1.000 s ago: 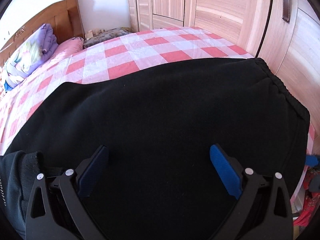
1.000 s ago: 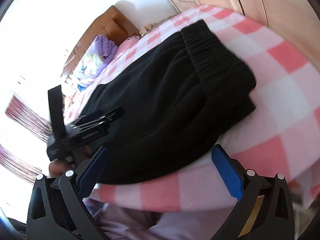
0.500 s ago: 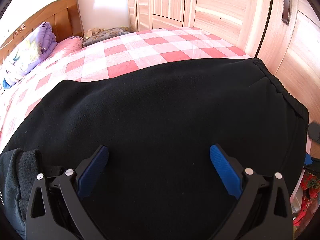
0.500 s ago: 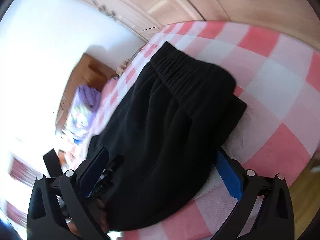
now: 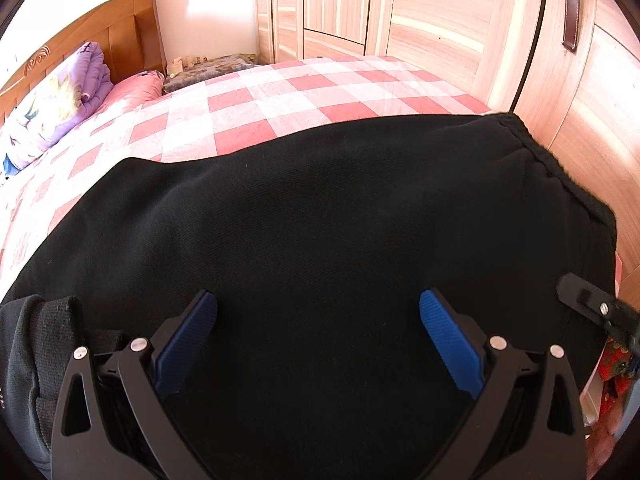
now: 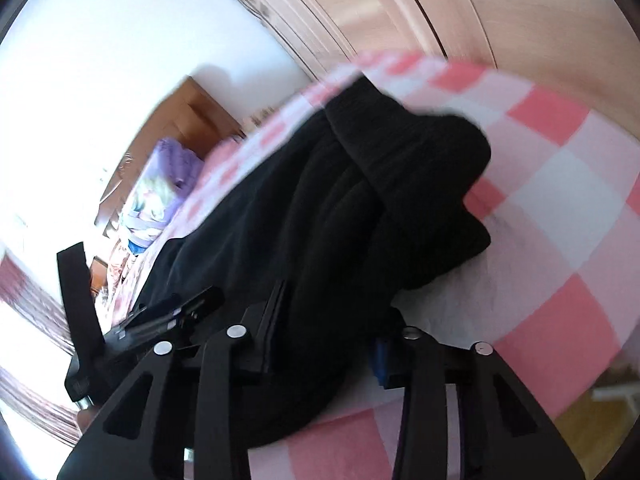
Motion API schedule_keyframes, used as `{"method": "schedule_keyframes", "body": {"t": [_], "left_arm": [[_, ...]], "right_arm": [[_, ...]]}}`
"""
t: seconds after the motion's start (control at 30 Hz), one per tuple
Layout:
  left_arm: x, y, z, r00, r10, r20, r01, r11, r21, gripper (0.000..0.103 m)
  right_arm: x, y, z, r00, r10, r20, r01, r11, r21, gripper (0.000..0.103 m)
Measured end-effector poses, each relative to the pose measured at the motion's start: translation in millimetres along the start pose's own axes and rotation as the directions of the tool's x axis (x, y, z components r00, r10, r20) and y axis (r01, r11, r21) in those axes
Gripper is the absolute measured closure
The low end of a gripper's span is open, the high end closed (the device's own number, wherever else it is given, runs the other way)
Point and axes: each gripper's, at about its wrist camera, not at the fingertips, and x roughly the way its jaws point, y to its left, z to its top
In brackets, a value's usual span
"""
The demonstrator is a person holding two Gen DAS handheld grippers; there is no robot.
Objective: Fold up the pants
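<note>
Black pants [image 5: 320,216] lie folded lengthwise on a pink-and-white checked bed [image 5: 280,96], waistband [image 5: 536,152] at the right. My left gripper [image 5: 318,332] is open just above the near part of the pants, blue pads [image 5: 448,340] wide apart. In the right wrist view the pants [image 6: 360,208] run from the waistband [image 6: 420,148] toward me. My right gripper [image 6: 320,344] is at the near edge of the pants with cloth bunched between its jaws. The left gripper also shows in the right wrist view [image 6: 168,316], at the left.
A wooden wardrobe [image 5: 440,20] stands behind and to the right of the bed. A wooden headboard [image 5: 100,32], a purple folded quilt [image 5: 60,96] and a pink pillow [image 5: 132,84] are at the far left. The right gripper's edge [image 5: 592,308] shows by the bed's right edge.
My right gripper has moved in onto the near edge of the pants and its jaws have narrowed around the cloth. My left gripper has stayed open over the pants.
</note>
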Motion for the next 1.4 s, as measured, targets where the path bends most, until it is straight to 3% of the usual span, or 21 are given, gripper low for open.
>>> {"method": "schedule_keyframes", "body": {"t": [0.13, 0.2, 0.27, 0.33, 0.5, 0.53, 0.57, 0.63, 0.67, 0.73, 0.87, 0.93, 0.97, 1.03, 1.13, 1.23, 1.27, 1.3, 1.33, 1.37, 1.4], "left_arm": [[-2, 3, 5, 0.999, -0.046, -0.024, 0.046, 0.999, -0.009, 0.002], [-11, 6, 17, 0.984, -0.176, -0.032, 0.175, 0.984, -0.045, 0.002], [-20, 6, 32, 0.957, -0.289, -0.039, 0.286, 0.956, -0.071, 0.002], [-33, 0, 61, 0.916, -0.398, -0.049, 0.394, 0.917, -0.062, 0.002], [-46, -30, 124, 0.835, -0.515, -0.191, 0.526, 0.851, 0.005, 0.002], [-46, -41, 132, 0.835, -0.496, -0.237, 0.518, 0.855, 0.035, 0.002], [-46, -53, 139, 0.848, -0.452, -0.277, 0.49, 0.867, 0.085, 0.002], [-53, -78, 149, 0.892, -0.346, -0.292, 0.413, 0.886, 0.21, 0.002], [-58, -94, 153, 0.907, -0.3, -0.297, 0.383, 0.88, 0.279, 0.002], [-63, -116, 153, 0.909, -0.259, -0.327, 0.376, 0.847, 0.376, 0.002], [-65, -168, 135, 0.92, -0.118, -0.373, 0.33, 0.747, 0.577, 0.002], [-47, -183, 122, 0.935, 0.08, -0.347, 0.193, 0.705, 0.683, 0.002], [-33, -183, 118, 0.931, 0.209, -0.298, 0.083, 0.675, 0.733, 0.002], [-17, -177, 116, 0.909, 0.312, -0.278, 0.01, 0.65, 0.76, 0.002], [-1, -169, 113, 0.877, 0.308, -0.369, 0.079, 0.666, 0.742, 0.002], [16, -167, 100, 0.841, 0.328, -0.43, 0.128, 0.652, 0.748, 0.002], [19, -167, 95, 0.836, 0.324, -0.444, 0.145, 0.65, 0.746, 0.007], [21, -169, 92, 0.835, 0.32, -0.448, 0.151, 0.649, 0.746, 0.039], [22, -170, 91, 0.841, 0.323, -0.435, 0.139, 0.647, 0.75, 0.051], [20, -169, 91, 0.852, 0.322, -0.412, 0.12, 0.647, 0.753, 0.072], [17, -166, 94, 0.86, 0.286, -0.421, 0.137, 0.666, 0.733, 0.075]], "right_arm": [[-7, 29, -8, 0.991, -0.091, 0.102, 0.113, 0.964, -0.239, 0.068], [-6, 48, -13, 0.979, -0.135, 0.153, 0.182, 0.918, -0.353, 0.068], [-4, 62, -16, 0.968, -0.159, 0.195, 0.23, 0.871, -0.434, 0.068], [0, 78, -20, 0.955, -0.18, 0.235, 0.279, 0.814, -0.51, 0.068], [11, 117, -39, 0.924, -0.206, 0.323, 0.378, 0.62, -0.688, 0.068], [14, 124, -43, 0.92, -0.204, 0.334, 0.389, 0.584, -0.713, 0.068], [15, 129, -47, 0.917, -0.206, 0.341, 0.396, 0.554, -0.732, 0.068], [18, 136, -52, 0.915, -0.207, 0.347, 0.403, 0.516, -0.756, 0.068], [20, 138, -53, 0.915, -0.204, 0.349, 0.404, 0.506, -0.763, 0.068], [21, 142, -57, 0.914, -0.197, 0.354, 0.405, 0.481, -0.777, 0.068], [23, 148, -58, 0.92, -0.181, 0.349, 0.392, 0.466, -0.793, 0.068], [23, 152, -62, 0.92, -0.178, 0.35, 0.392, 0.462, -0.796, 0.068], [22, 153, -63, 0.919, -0.178, 0.351, 0.393, 0.461, -0.795, 0.068], [21, 152, -62, 0.919, -0.177, 0.352, 0.393, 0.464, -0.794, 0.068], [19, 152, -65, 0.918, -0.173, 0.356, 0.395, 0.458, -0.797, 0.068], [18, 152, -66, 0.919, -0.171, 0.356, 0.394, 0.458, -0.797, 0.068], [17, 152, -67, 0.92, -0.17, 0.354, 0.392, 0.459, -0.798, 0.068], [17, 152, -67, 0.921, -0.17, 0.352, 0.39, 0.458, -0.799, 0.068], [17, 151, -68, 0.923, -0.171, 0.345, 0.384, 0.46, -0.801, 0.068], [16, 150, -68, 0.922, -0.176, 0.346, 0.388, 0.461, -0.798, 0.066], [14, 149, -69, 0.917, -0.179, 0.356, 0.398, 0.462, -0.793, 0.055]]}}
